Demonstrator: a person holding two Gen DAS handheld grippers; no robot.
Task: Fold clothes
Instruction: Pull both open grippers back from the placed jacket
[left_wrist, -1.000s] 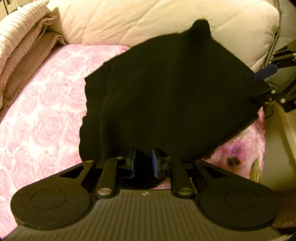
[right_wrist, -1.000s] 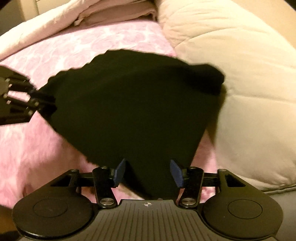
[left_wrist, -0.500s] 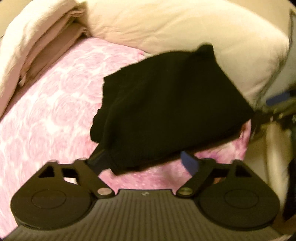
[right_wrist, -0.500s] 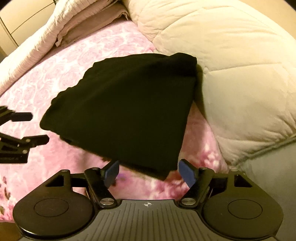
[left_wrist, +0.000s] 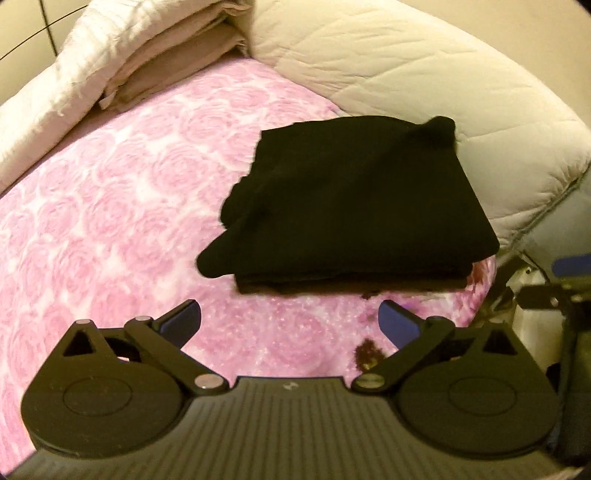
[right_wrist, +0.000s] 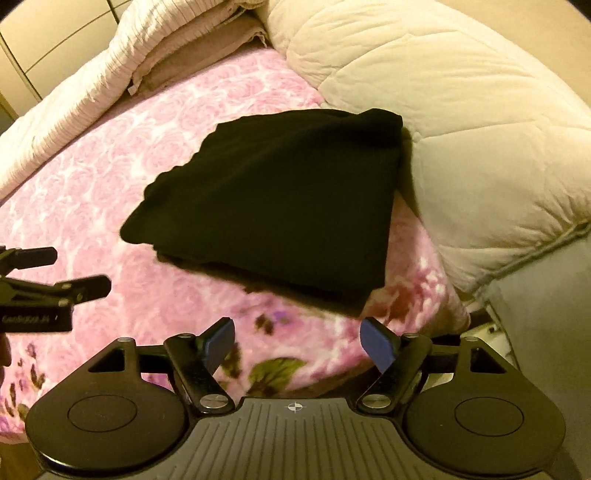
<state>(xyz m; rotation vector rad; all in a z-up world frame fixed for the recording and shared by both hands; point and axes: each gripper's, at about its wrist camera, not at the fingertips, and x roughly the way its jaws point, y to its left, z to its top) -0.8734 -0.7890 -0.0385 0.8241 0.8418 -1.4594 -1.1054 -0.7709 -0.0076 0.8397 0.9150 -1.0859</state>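
Observation:
A black garment (left_wrist: 351, 206) lies folded in a thick, roughly square stack on the pink rose-print bedsheet (left_wrist: 110, 206), its far corner against the cream quilt. My left gripper (left_wrist: 290, 317) hovers above the sheet just short of the stack's near edge, its jaws still opening wide with nothing between them. In the right wrist view the same garment (right_wrist: 277, 199) lies ahead. My right gripper (right_wrist: 297, 334) is raised over the sheet near the stack's front corner, its jaws also opening and empty. The left gripper (right_wrist: 79, 269) shows at that view's left edge, clear of the cloth.
A puffy cream quilt (left_wrist: 424, 74) is bunched along the right side of the bed. Folded pale bedding (left_wrist: 147, 62) is stacked at the back left. The bed's edge (right_wrist: 476, 302) drops off at the right, close to the garment.
Both grippers let go of the black garment, opened wide and lifted back from it. The cloth, held up between them before, now lies settled flat on the bed.

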